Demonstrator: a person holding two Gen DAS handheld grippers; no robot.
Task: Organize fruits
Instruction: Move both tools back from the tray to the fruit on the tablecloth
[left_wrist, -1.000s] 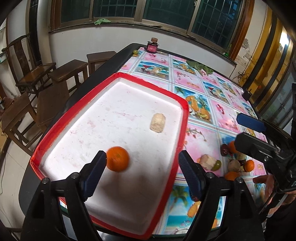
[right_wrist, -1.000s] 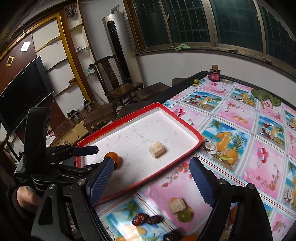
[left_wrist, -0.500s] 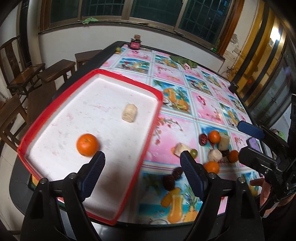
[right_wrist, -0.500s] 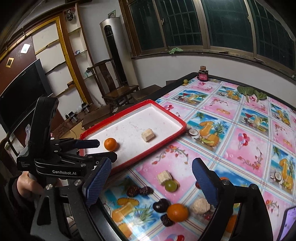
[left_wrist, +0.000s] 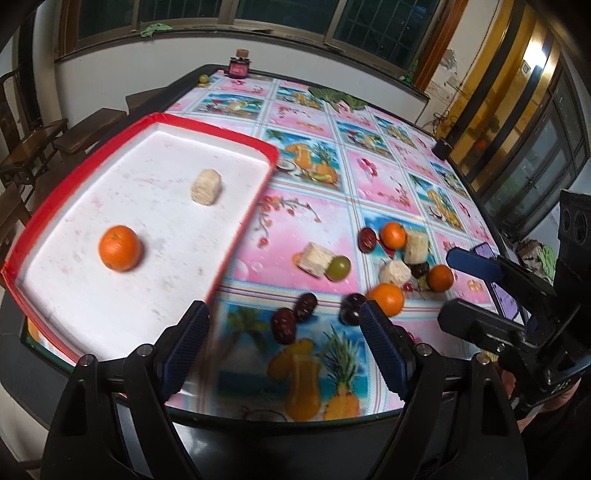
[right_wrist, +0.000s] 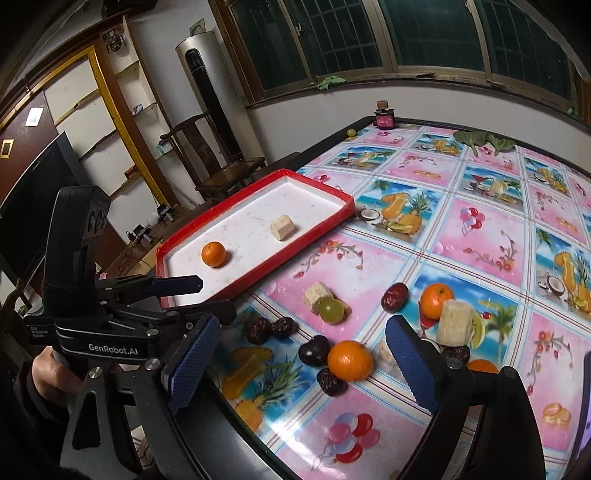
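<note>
Both grippers have swung away from the red tray (left_wrist: 236, 221) toward the loose fruit since the earlier frames, and the right gripper (right_wrist: 306, 354) has just been opening, its fingers now spread with an orange (right_wrist: 349, 360) on the cloth between them, untouched. Fingers of the left gripper (left_wrist: 284, 339) also stand spread and empty above two dark dates (left_wrist: 293, 317). On the bench (right_wrist: 480, 229), covered in a pink and blue fruit-print cloth, the white-floored tray holds one orange (left_wrist: 120, 248) and a pale chunk (left_wrist: 206, 187), well apart. More oranges, a green grape (left_wrist: 338, 267), pale chunks and dark fruits lie scattered beside the tray. A small jar (right_wrist: 384, 115) stands at the far edge beneath dark windows (right_wrist: 424, 33); wooden chairs (right_wrist: 221, 166) and a tall white air conditioner (right_wrist: 207, 96) line the wall.
</note>
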